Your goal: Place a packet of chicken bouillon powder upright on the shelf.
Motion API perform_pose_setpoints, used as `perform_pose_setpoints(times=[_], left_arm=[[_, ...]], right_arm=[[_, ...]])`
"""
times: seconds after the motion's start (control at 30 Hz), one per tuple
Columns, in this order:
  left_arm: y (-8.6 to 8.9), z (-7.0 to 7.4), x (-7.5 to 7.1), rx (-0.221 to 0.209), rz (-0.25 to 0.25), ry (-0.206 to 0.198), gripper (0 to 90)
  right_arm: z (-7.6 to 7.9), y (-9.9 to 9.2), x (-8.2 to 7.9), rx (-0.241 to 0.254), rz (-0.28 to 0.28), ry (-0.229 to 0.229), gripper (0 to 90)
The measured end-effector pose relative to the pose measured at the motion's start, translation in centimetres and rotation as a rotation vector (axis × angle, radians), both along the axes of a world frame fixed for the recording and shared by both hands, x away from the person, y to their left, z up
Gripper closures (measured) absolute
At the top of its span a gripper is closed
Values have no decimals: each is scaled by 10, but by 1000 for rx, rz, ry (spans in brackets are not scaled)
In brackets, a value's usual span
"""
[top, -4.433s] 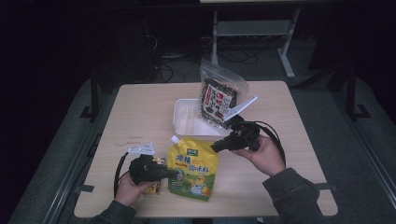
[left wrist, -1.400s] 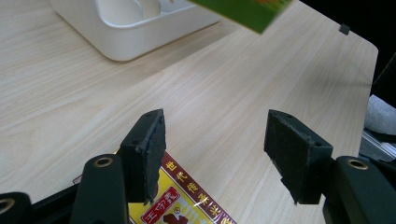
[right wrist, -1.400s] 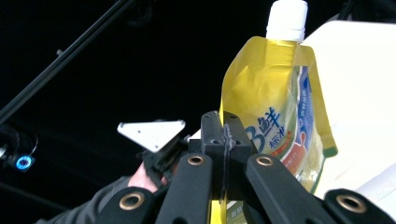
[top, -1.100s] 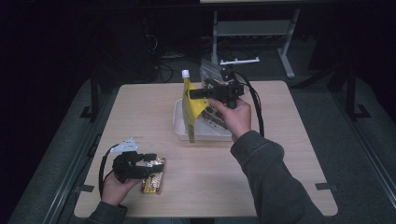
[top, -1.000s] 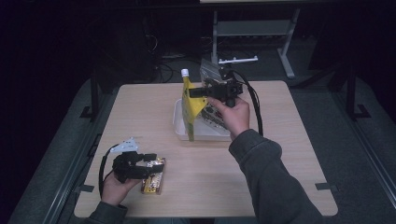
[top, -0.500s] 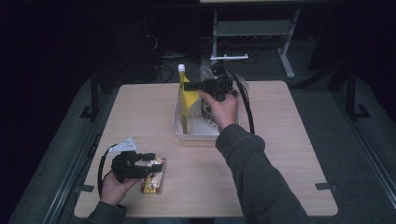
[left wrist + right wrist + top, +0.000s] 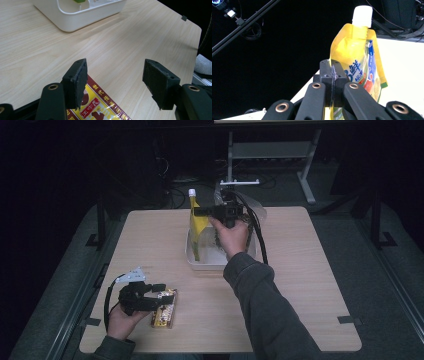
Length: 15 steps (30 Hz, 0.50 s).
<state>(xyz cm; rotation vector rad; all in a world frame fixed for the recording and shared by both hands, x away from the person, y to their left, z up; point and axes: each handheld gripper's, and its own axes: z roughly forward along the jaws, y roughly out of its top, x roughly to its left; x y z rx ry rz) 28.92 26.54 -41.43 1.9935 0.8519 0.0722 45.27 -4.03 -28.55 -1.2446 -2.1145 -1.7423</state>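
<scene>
Wooden table (image 7: pixel 310 285): 1 yellow pouch (image 7: pixel 196 222) clamped in right gripper (image 7: pixel 200 212), 1 snack packet (image 7: pixel 165 308) beneath left gripper (image 7: pixel 157 295), jaws apart.

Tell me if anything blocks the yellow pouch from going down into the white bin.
Nothing visible does. The right hand-held gripper holds the pouch upright over the bin, its lower end already inside the left part. A dark packet lies further right in the bin, behind the hand, clear of the pouch.
</scene>
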Motion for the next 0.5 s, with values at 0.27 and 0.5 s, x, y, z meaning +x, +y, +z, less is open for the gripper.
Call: perform_pose_setpoints(times=[0.27,0.5], left_arm=[[0,0,-1,9,0,0,350],[1,0,0,7,0,3,347]], right_arm=[[-8,8,4,-24,-16,3,896],[-17,12,6,-35,-27,9,896]])
